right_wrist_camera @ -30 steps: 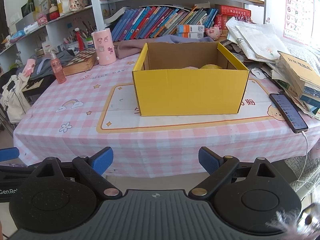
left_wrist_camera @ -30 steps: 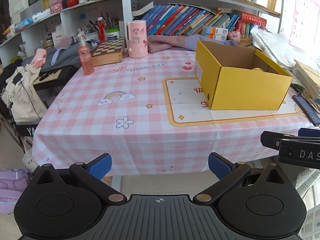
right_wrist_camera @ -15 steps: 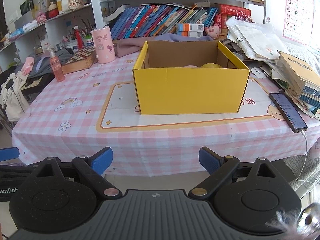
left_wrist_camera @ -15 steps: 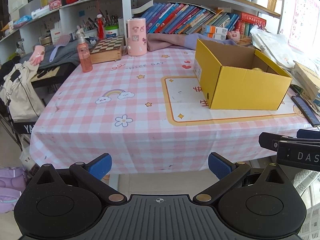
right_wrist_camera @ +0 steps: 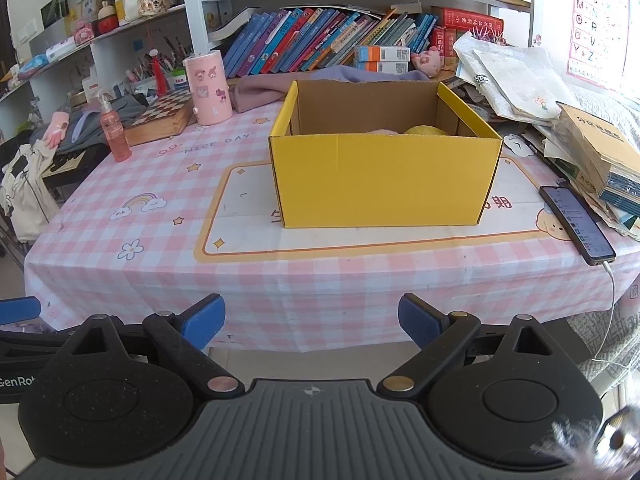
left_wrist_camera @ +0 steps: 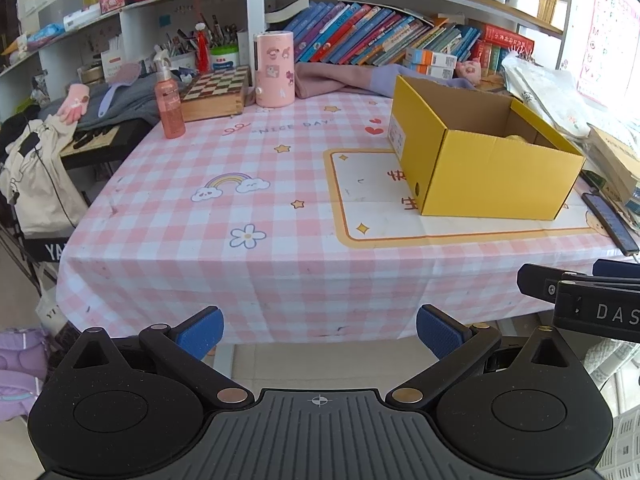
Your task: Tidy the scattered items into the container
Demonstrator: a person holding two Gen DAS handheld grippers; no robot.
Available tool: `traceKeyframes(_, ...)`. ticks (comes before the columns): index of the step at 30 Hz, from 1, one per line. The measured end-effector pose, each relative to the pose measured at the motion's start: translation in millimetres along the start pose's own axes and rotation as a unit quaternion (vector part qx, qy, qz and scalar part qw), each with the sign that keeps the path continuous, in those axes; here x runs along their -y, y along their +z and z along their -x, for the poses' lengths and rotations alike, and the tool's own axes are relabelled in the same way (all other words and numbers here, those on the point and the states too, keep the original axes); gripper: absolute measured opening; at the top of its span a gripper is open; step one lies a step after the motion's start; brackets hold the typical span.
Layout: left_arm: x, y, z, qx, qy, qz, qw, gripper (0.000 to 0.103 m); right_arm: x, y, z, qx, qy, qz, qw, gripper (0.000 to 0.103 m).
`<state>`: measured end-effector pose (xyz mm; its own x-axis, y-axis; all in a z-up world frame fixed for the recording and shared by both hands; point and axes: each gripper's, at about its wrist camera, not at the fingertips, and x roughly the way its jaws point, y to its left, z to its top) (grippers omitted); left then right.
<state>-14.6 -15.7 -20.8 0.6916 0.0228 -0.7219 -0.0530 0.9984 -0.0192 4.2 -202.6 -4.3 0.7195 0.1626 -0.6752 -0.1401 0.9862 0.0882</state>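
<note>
An open yellow cardboard box (right_wrist_camera: pixel 384 176) stands on the pink checked tablecloth (right_wrist_camera: pixel 120 208), on a printed mat; it also shows in the left wrist view (left_wrist_camera: pixel 488 172). A yellow item (right_wrist_camera: pixel 426 130) and a pink item (right_wrist_camera: pixel 382 131) peek over its front wall; the rest of the inside is hidden. My left gripper (left_wrist_camera: pixel 320 332) is open and empty, held in front of the table's near edge. My right gripper (right_wrist_camera: pixel 311 320) is open and empty, also off the table, facing the box. The right gripper's body shows at the right of the left view (left_wrist_camera: pixel 580 300).
A pink spray bottle (left_wrist_camera: pixel 170 108), a chessboard box (left_wrist_camera: pixel 216 94) and a pink cylinder (left_wrist_camera: pixel 275 68) stand at the table's far left. A phone (right_wrist_camera: pixel 576 224) on a cable lies at the right edge beside stacked books (right_wrist_camera: pixel 600 152). Bookshelves line the back.
Both grippers have drawn back slightly from the table, so more of the tablecloth's front drape shows. Both stay open and empty.
</note>
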Motion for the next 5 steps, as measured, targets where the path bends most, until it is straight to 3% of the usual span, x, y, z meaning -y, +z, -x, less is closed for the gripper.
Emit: traceKeyframes(5, 0.5, 0.7, 0.4, 0.003, 0.002, -0.002, 1.0, 0.103, -2.5, 0.6, -0.9, 0.0, 0.003, 0.003, 1.0, 0.094)
